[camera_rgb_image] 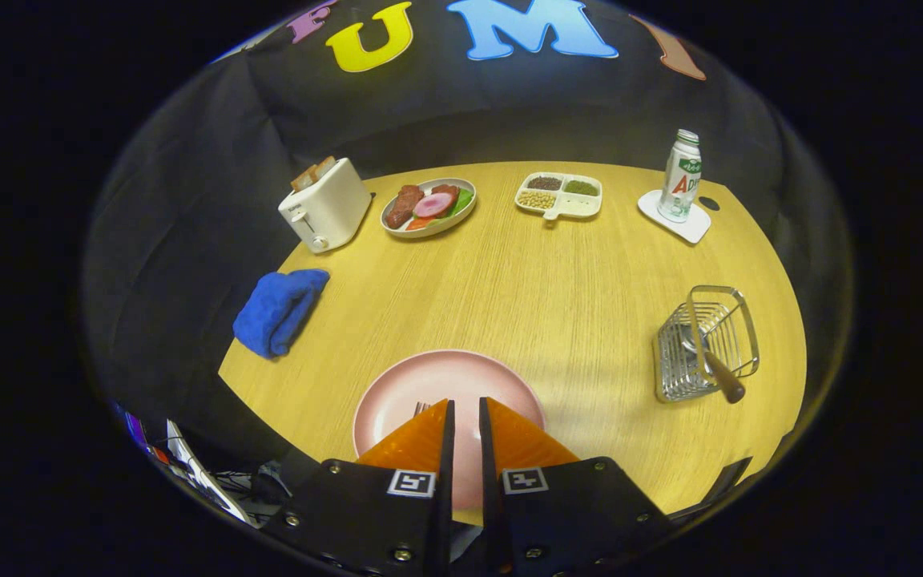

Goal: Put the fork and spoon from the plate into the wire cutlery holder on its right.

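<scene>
Gripper (pixel 462 410) hovers low over the pink plate (pixel 397 393), fingers drawn nearly together with a thin slit between them. We can't tell whether they pinch anything. Fork (pixel 421 407) tines peek out just past the left fingertip, at about 11 o'clock from the tips; its handle is hidden under the fingers, so we judge the gripper is lined up along the handle to take it.

Wire cutlery holder (pixel 706 344) sits at about 2 o'clock from the tips, well apart from the plate. Spoon (pixel 710 361) already leans in it, wooden handle poking out toward us, so half the job looks done and the fork is what's left.

Blue cloth (pixel 279 308) lies at 10 o'clock, off the plate's edge. Farther back along the wooden table (pixel 558 288): toaster (pixel 325 204) at 11, food dish (pixel 429 207) near 12, divided tray (pixel 559 195) at 1, bottle (pixel 682 176) on its coaster (pixel 690 226) at 2. All clear of the plate-to-holder path.
</scene>
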